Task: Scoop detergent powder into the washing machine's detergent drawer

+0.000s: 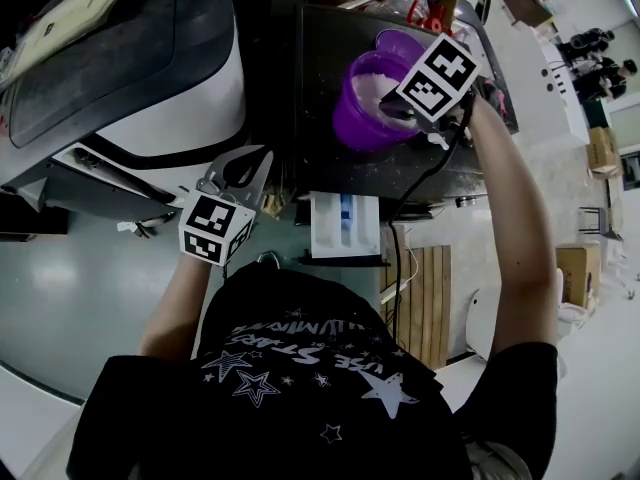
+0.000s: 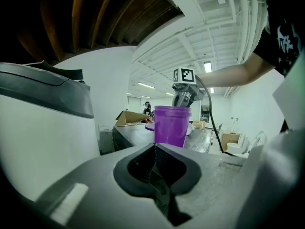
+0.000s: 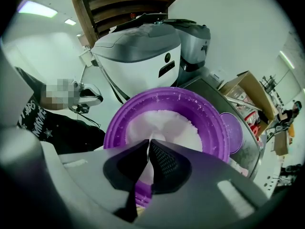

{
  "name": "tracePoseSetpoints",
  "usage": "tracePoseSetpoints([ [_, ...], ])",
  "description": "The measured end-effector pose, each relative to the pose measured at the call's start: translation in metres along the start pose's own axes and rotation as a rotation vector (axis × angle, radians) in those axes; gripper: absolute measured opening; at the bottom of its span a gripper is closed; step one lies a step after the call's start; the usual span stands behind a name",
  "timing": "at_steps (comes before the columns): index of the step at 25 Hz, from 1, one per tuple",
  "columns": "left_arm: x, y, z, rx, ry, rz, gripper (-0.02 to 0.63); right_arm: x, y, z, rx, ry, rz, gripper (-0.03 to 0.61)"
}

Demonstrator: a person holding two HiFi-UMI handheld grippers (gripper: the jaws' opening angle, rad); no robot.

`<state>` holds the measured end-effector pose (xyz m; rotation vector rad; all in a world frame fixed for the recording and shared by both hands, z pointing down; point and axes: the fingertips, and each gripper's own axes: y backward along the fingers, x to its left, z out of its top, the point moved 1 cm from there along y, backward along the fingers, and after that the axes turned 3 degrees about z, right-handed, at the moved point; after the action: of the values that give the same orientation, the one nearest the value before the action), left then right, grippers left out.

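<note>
My right gripper hangs over the purple tub, jaws pressed together on a thin white piece that shows as a sliver against the white powder below. The tips sit inside the tub's rim, nearer my side of it, and the far side of the rim is free. The tub stands on the dark table, back from its near edge. A purple lid lies flat just beside the tub.

My left gripper is held low off the table's near left corner with its jaws closed and nothing between them. It touches nothing and points across at the tub.

The white detergent drawer juts out below the table's near edge, between my two arms. The washing machine stands to the left, and there is open floor in front of it.
</note>
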<state>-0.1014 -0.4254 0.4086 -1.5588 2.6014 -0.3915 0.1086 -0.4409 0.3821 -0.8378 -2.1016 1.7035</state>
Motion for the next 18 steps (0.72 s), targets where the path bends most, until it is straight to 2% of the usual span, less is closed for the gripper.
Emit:
tracePoseSetpoints([
  [9,0.003,-0.002,-0.002,0.010,-0.010,-0.013,0.000,-0.001,0.003,0.002,-0.026,-0.052,0.038,0.035],
  [18,0.006,-0.007,-0.002,0.014,-0.008,-0.030,0.000,0.003,0.015,0.004,-0.141,-0.164,0.117,0.035],
])
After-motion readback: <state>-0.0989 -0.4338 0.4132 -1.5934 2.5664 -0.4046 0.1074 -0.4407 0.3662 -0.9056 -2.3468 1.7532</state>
